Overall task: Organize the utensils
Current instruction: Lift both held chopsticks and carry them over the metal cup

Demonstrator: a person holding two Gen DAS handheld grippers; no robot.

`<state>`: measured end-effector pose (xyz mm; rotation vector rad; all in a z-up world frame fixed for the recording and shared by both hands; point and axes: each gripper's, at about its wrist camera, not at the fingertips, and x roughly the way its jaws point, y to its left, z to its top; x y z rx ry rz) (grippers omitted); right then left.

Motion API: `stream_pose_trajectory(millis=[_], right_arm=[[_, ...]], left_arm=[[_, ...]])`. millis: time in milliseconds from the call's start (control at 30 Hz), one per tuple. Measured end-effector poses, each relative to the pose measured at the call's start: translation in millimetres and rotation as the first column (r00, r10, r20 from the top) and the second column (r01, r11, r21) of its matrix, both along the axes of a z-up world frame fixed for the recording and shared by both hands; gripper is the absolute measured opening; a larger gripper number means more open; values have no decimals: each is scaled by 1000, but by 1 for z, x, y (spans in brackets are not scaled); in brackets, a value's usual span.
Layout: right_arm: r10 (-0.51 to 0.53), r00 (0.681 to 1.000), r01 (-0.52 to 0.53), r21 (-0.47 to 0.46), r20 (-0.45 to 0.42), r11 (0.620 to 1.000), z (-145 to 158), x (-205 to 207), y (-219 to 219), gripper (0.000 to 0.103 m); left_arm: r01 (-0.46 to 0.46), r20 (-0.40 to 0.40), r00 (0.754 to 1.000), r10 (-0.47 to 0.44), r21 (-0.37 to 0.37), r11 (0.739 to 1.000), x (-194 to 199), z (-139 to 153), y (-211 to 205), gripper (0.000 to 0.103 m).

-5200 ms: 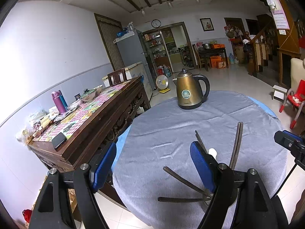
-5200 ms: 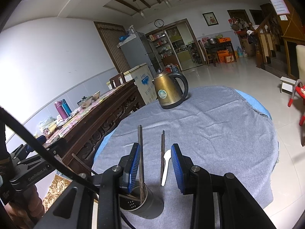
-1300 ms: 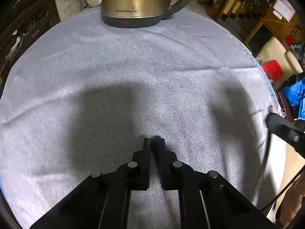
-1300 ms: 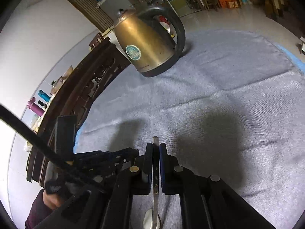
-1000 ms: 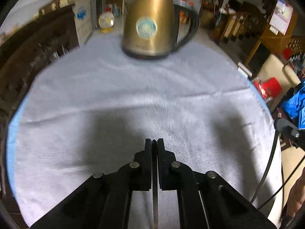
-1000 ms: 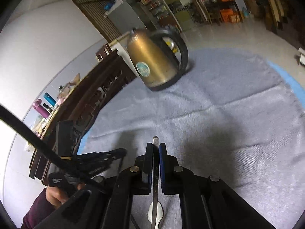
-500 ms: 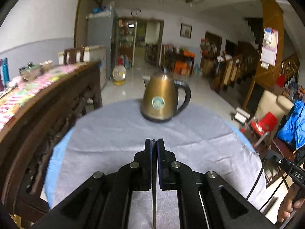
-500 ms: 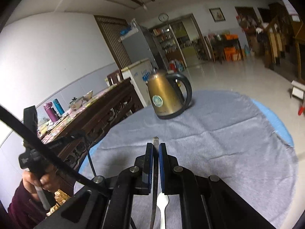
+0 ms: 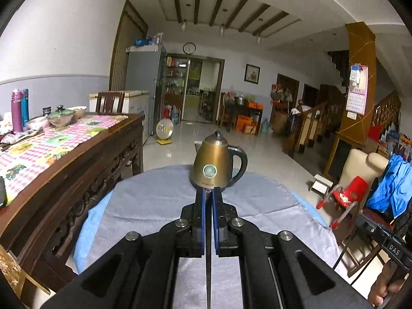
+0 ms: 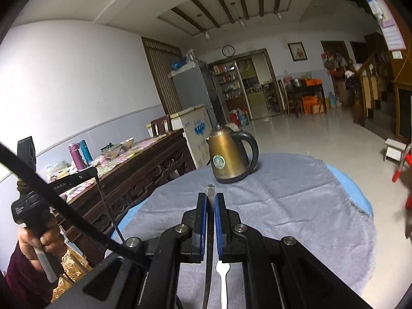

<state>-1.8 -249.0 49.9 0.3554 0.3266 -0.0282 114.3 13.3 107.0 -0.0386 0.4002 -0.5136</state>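
My left gripper (image 9: 207, 193) is shut on a thin dark chopstick (image 9: 208, 270) that runs down between its blue pads. In the right wrist view that chopstick (image 10: 109, 206) hangs from the left gripper, which a hand holds at the left edge. My right gripper (image 10: 210, 195) is shut on a flat grey utensil handle (image 10: 210, 189) whose tip pokes past the pads. A white utensil head (image 10: 222, 270) shows just under the jaws; I cannot tell whether it is held. Both grippers hover above the round table with a grey cloth (image 10: 296, 206). No utensil holder is in view.
A gold electric kettle (image 9: 213, 166) stands at the far side of the cloth (image 9: 154, 200). A dark wooden sideboard (image 9: 77, 170) with bowls and bottles runs along the left. A red child's chair (image 9: 345, 195) and an armchair stand at the right.
Both grippers have lifted off the cloth and tipped up toward level, so the kettle looks smaller and the room shows. Each stays shut on its utensil.
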Motion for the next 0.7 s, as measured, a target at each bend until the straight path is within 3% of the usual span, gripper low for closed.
stream_pose_trajectory(millis=[367,700], right_arm=[[-19,995,23,-39,99,999,32,-36,12,7],[6,983,1,-37,183,999,56,-62,24,7]], left_arm=[[35,121,992,-28,-58,998,-46,50,5,5],[108,153,984,-91,-110,988,-85,71,-2,5]])
